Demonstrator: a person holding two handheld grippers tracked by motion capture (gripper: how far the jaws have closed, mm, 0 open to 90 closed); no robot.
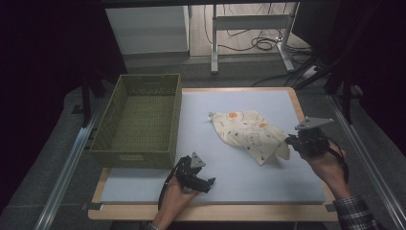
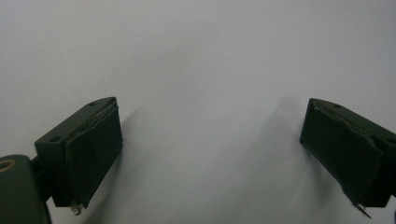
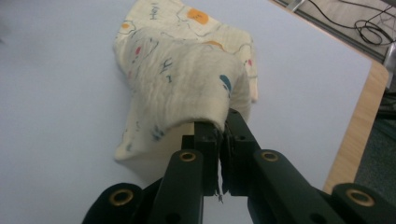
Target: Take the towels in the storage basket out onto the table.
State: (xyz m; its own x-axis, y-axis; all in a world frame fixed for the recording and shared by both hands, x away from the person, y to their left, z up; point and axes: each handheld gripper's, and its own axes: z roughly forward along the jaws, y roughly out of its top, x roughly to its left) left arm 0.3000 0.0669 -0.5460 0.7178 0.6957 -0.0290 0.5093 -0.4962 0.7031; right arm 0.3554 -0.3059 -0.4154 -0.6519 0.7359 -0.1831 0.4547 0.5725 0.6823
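Observation:
A cream cloth [image 1: 246, 132] with small coloured prints lies on the pale blue mat [image 1: 230, 177], right of centre. My right gripper [image 1: 289, 140] is shut on the cloth's near right corner and holds that edge lifted off the mat. In the right gripper view the cloth [image 3: 187, 70] drapes over the pinched jaws of the right gripper [image 3: 223, 128]. My left gripper [image 1: 210, 182] rests low near the front edge of the mat, pointing right, open. In the left gripper view the left gripper [image 2: 210, 154] has its jaws wide apart over bare mat, with nothing between them.
An olive woven basket [image 1: 107, 129] stands at the left of the table, overhanging the mat's left edge. The wooden table edge [image 1: 210, 211] frames the mat. Desk legs and cables [image 1: 258, 43] lie on the floor beyond the far edge.

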